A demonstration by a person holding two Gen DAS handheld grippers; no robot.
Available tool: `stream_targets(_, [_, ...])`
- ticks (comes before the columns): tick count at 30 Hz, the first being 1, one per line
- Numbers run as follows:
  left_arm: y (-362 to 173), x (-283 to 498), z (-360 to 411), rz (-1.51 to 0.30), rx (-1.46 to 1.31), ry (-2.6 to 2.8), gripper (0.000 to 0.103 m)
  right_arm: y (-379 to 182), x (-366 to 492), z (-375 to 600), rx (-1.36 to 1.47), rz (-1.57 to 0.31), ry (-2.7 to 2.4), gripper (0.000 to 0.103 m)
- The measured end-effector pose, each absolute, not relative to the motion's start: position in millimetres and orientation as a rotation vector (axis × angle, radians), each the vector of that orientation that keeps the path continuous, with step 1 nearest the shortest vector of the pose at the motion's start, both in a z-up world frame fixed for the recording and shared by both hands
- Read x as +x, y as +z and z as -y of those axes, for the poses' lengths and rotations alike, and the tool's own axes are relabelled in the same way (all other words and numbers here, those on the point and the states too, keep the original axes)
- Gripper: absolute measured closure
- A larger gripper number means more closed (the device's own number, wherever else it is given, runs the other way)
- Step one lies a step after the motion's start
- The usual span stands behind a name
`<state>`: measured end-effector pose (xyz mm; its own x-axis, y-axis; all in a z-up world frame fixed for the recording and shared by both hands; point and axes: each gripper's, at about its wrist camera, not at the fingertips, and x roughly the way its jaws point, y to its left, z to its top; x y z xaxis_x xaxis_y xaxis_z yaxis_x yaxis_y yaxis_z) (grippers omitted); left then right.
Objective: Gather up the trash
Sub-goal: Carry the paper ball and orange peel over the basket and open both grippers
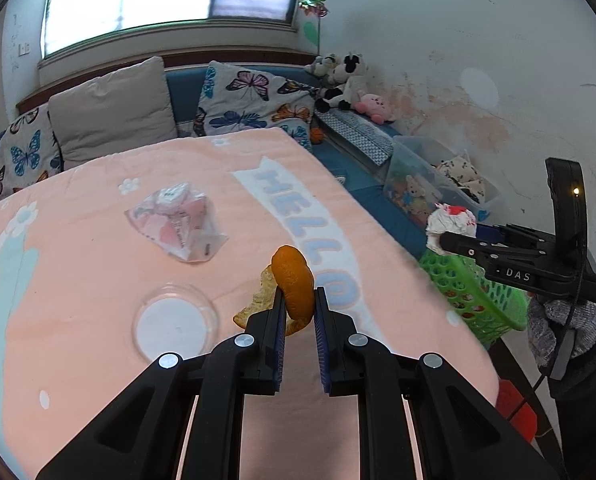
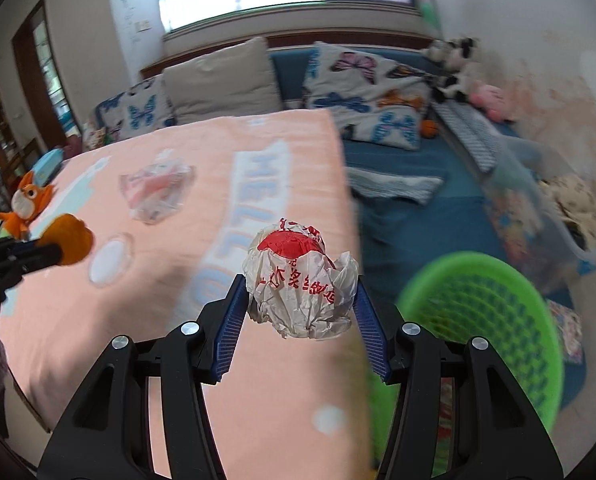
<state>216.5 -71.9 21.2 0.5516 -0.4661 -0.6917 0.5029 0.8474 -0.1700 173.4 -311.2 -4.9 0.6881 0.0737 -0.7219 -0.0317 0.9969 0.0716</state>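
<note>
My left gripper (image 1: 298, 300) is shut on an orange peel (image 1: 294, 286) and holds it above the pink cloth-covered table (image 1: 98, 280). My right gripper (image 2: 299, 300) is shut on a crumpled white and red paper wrapper (image 2: 299, 284), held near the table's right edge; it also shows in the left wrist view (image 1: 449, 226) above the green basket (image 1: 481, 300). The basket (image 2: 493, 320) sits low, right of the table. A clear plastic bag (image 1: 178, 222) and a clear plastic lid (image 1: 174, 326) lie on the table. The peel also shows at the left of the right wrist view (image 2: 68, 240).
A blue couch (image 2: 401, 208) with butterfly cushions (image 1: 254, 100) and plush toys (image 1: 345, 80) runs behind and right of the table. A clear storage bin (image 1: 425, 184) stands by the wall. An orange plush toy (image 2: 26, 204) sits at the table's far left.
</note>
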Motion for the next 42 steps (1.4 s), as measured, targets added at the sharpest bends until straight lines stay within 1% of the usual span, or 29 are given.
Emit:
stream_targets(10, [42,192,110,-0.773,0.084,-0.628,0.089,-10,126,379,0.107,-0.813,-0.074,0.047])
stream_targets(16, [53,180,132,-0.748,0.114,-0.659,0.089,-16,113,403,0.147,-0.811,-0.113,0.046])
stream_targets(20, [59,175,146,-0.737,0.127,-0.681,0.089,-19,110,411,0.166,-0.813,-0.118,0.044])
stream_targets(26, [66,175,175,-0.735,0.144,-0.736,0.089,-16,101,416,0.174,-0.803,-0.126,0.037])
stream_targets(35, [68,171,224,-0.747,0.177,-0.822,0.089,-1,79,426,0.169,-0.765,-0.136,0.037])
stream_targets(42, [55,174,271,-0.788,0.205,-0.885,0.089,4,59,437,0.157,-0.739,-0.144,0.037])
